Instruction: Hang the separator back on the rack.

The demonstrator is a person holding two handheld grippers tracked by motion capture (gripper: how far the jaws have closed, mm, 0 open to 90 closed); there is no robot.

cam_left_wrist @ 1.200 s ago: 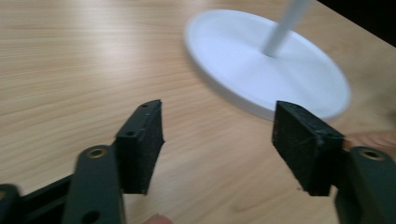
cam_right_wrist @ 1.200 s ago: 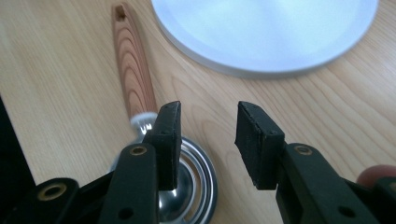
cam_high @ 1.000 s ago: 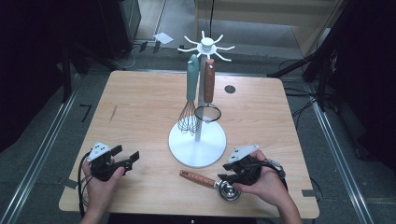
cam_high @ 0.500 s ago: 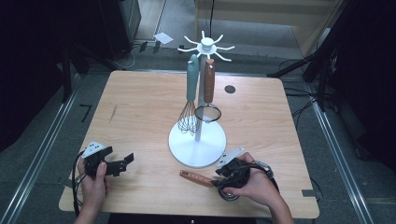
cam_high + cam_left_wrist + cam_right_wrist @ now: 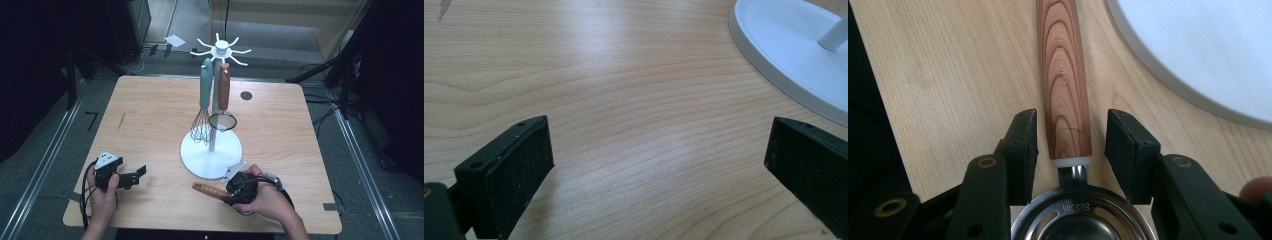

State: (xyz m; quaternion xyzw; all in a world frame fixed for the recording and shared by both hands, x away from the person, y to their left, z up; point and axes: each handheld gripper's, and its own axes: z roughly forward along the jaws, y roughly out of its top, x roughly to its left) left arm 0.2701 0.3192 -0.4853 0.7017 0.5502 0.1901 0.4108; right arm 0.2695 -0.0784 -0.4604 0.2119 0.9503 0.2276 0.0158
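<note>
Hanging utensils on the white rack (image 5: pixel 211 159): partway through. Teal-handled whisk (image 5: pixel 204 102) and brown-handled strainer (image 5: pixel 222 97) already hang from the rack's arms, side by side near the pole. One utensil left: a wooden-handled steel tool (image 5: pixel 1064 80), flat on the table (image 5: pixel 150 115) just in front of the rack's round base, handle pointing away from my right hand.

My right gripper (image 5: pixel 1071 145) is down over it, straddling the handle where wood meets the steel neck. A sliver of table shows on each side between handle and pads (image 5: pixel 1024 142), so the jaws stand half-open around it, not yet pressing. No grip yet.

My left gripper (image 5: pixel 659 165) sits low at the table's near left, jaws spread as wide as they go, bare wood between them, rack base off to one side. Idle.

Remaining, as I judge it: close on the handle, lift, turn the tool upright, hook it on a free arm. The loose neck end may swing on lifting, so the grip wants to be square on the wood
</note>
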